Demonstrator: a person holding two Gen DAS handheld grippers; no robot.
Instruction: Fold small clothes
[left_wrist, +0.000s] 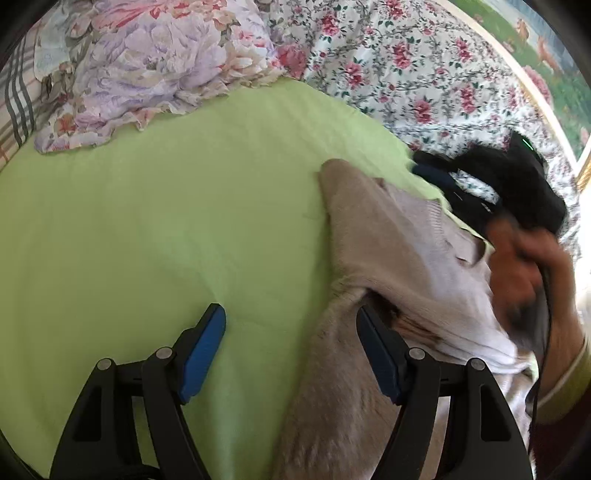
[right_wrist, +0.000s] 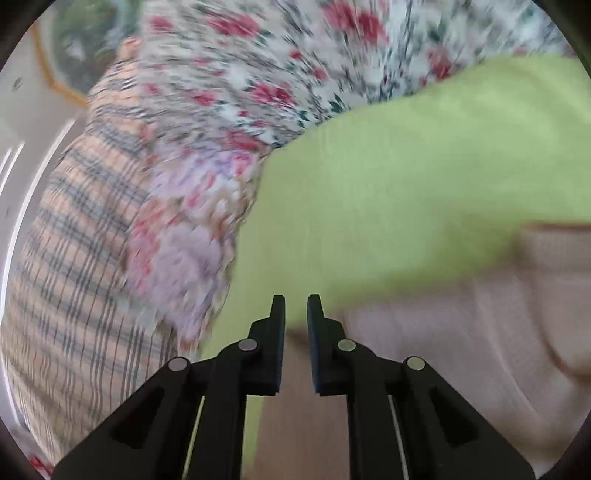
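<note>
A beige knit sweater (left_wrist: 388, 251) lies rumpled on the green sheet (left_wrist: 166, 221), running from the middle right down to the lower edge of the left wrist view. My left gripper (left_wrist: 290, 314) stands wide open low over the sheet. Its right finger is at the sweater's edge and nothing is pressed between the pads. My right gripper (left_wrist: 454, 192) is blurred at the sweater's far right end, held by a person's hand (left_wrist: 524, 266). In the blurred right wrist view, the right gripper (right_wrist: 295, 299) shows a narrow gap with nothing in it, above the sweater (right_wrist: 461, 332).
A rose-print quilt (left_wrist: 406, 55) is bunched along the far side of the sheet. A lilac floral cloth (left_wrist: 147, 66) lies at the far left, beside a plaid pillow (left_wrist: 14, 99). The green sheet (right_wrist: 406, 166) left of the sweater is bare.
</note>
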